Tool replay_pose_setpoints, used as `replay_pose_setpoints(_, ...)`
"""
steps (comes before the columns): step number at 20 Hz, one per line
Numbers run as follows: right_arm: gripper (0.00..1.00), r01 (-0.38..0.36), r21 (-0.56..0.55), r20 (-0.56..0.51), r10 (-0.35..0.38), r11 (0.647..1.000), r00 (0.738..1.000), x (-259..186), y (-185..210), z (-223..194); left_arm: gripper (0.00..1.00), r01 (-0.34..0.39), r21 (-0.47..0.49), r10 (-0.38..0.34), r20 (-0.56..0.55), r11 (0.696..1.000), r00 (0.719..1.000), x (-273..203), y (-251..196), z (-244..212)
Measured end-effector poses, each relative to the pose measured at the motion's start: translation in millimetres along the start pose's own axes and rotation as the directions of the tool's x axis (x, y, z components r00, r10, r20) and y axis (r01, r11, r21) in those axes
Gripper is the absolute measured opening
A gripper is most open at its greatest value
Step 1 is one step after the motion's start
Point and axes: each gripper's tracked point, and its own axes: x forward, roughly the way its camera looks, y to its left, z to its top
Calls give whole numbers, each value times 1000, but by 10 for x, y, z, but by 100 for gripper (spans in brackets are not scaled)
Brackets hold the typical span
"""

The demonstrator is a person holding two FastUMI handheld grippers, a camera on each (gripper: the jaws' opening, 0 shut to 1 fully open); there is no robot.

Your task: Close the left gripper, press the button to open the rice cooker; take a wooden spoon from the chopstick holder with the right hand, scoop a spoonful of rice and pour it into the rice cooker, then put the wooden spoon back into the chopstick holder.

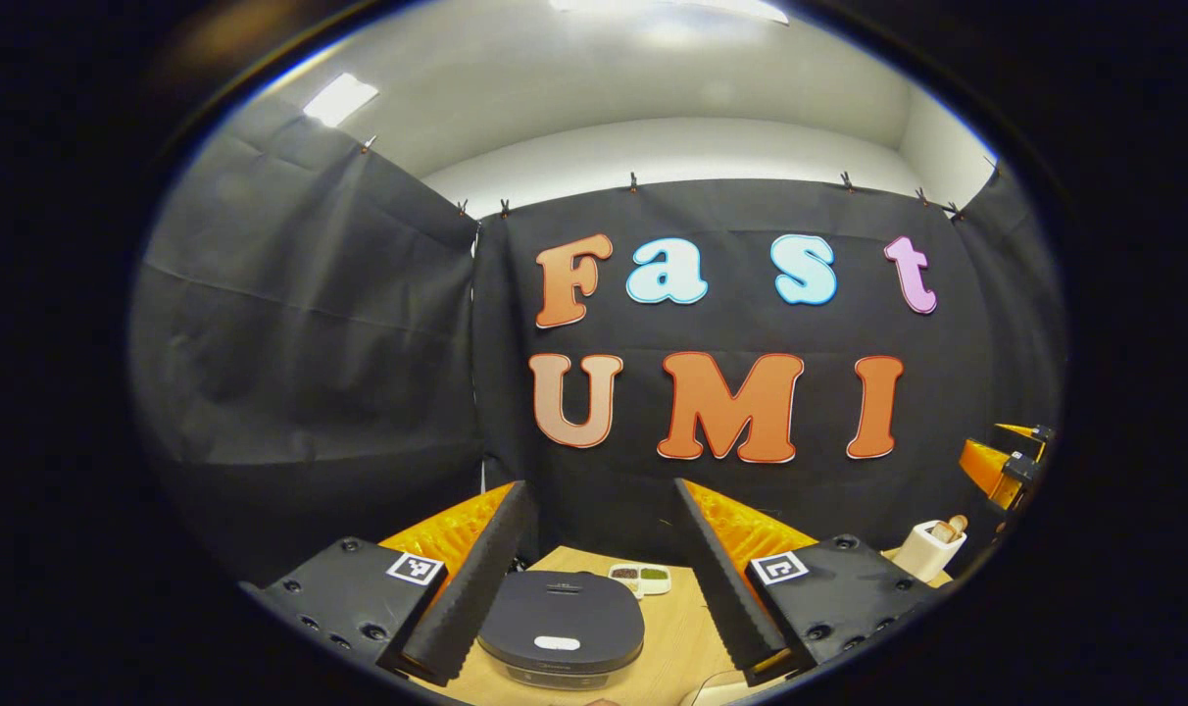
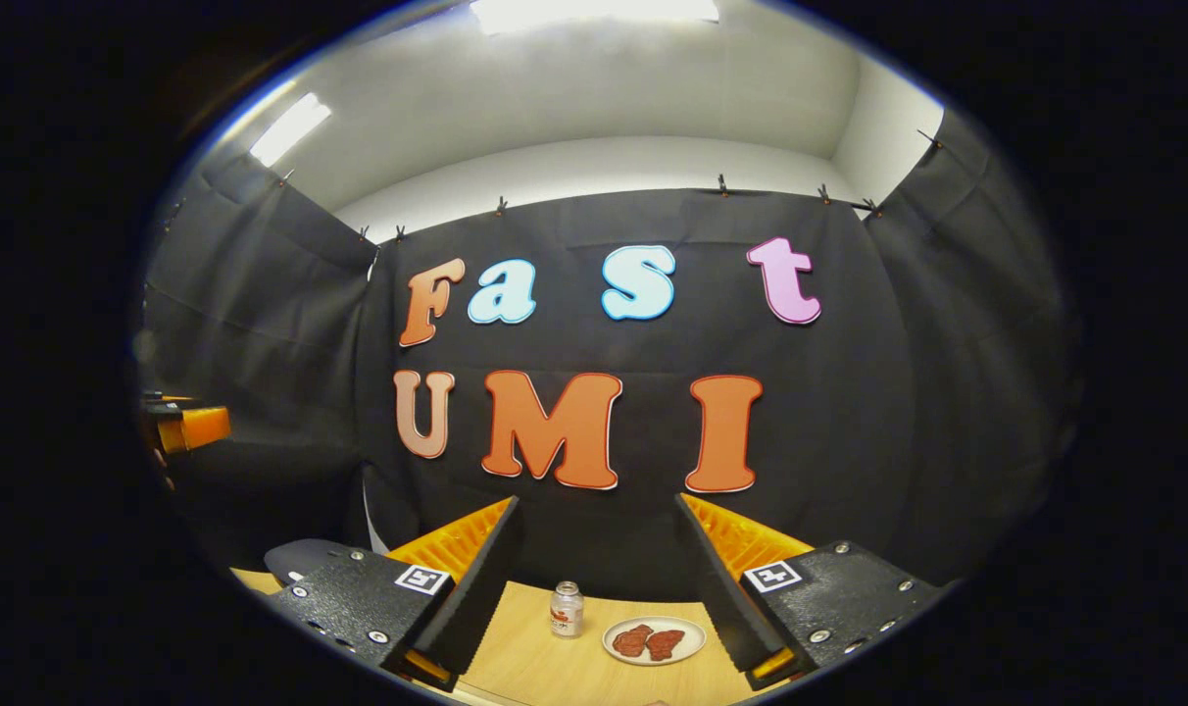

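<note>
In the left gripper view a dark rice cooker [image 1: 561, 625] sits on the wooden table with its lid down and a pale button [image 1: 557, 643] at the lid's near edge. My left gripper [image 1: 600, 579] hangs open above and in front of it, nothing between its fingers. A white chopstick holder [image 1: 925, 551] with wooden handles [image 1: 948, 529] poking out stands at the right. My right gripper [image 2: 599, 579] is open and empty in the right gripper view. The cooker's edge [image 2: 298, 557] peeks from behind the right gripper's left finger. The other gripper [image 1: 1006, 461] shows far right.
A small white two-part dish [image 1: 640, 576] with dark and green contents lies behind the cooker. In the right gripper view a small jar [image 2: 567, 609] and a white plate [image 2: 654, 640] with reddish pieces sit on the wooden table [image 2: 535, 667]. The left gripper [image 2: 184, 425] hangs far left.
</note>
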Motion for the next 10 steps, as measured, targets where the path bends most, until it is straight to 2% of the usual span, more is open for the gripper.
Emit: replay_pose_setpoints(10,94,104,-18,-52,-104,994,993,-178,-400,-208,96,6,-19,-8,-88,1000,996,213,29,-170)
